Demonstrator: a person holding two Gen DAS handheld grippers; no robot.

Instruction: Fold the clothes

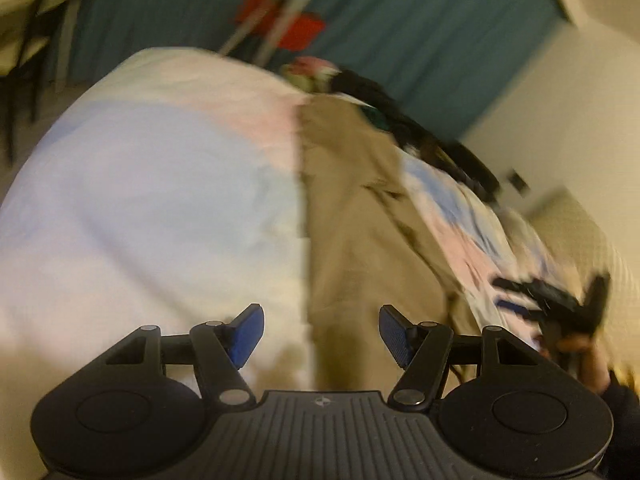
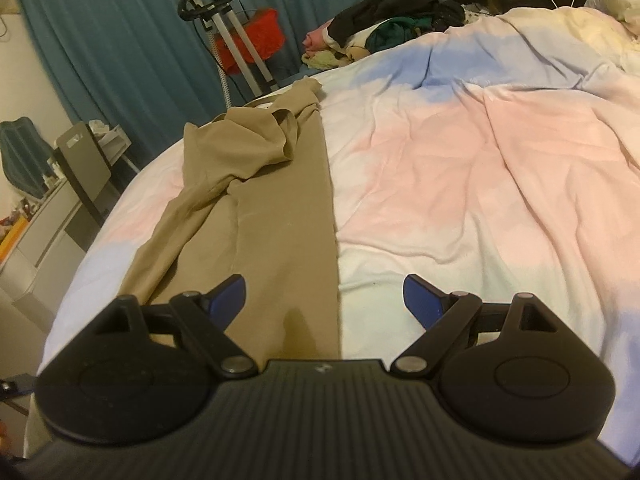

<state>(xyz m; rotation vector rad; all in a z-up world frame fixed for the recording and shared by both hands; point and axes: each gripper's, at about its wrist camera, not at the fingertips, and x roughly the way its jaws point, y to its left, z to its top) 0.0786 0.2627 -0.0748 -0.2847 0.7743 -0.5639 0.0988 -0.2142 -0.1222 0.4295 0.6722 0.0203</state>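
Tan garment (image 2: 276, 184) lay lengthwise on the bed (image 2: 480, 160), one edge folded straight. Left gripper (image 1: 320, 336) and right gripper (image 2: 324, 304) hovered over it, both spread wide, empty.

Dim, warm indoor light, yellowish cast on both views; source not visible. Heavy motion blur across left wrist view: khaki garment (image 1: 352, 216) ahead of the jaws smeared, pastel bedspread (image 1: 160, 184) left of the jaws washed to soft patches, teal curtain (image 1: 420, 32) far beyond streaked. Only left gripper (image 1: 321, 334) body sharp. Right wrist view much crisper: garment (image 2: 276, 200) creases readable between and ahead of the jaws, bedspread (image 2: 480, 168) wrinkles clear to the right. Soft dark shadow just ahead of right gripper (image 2: 324, 300). Strong fisheye bending at edges, corners vignetted black. No glare; slight grain.
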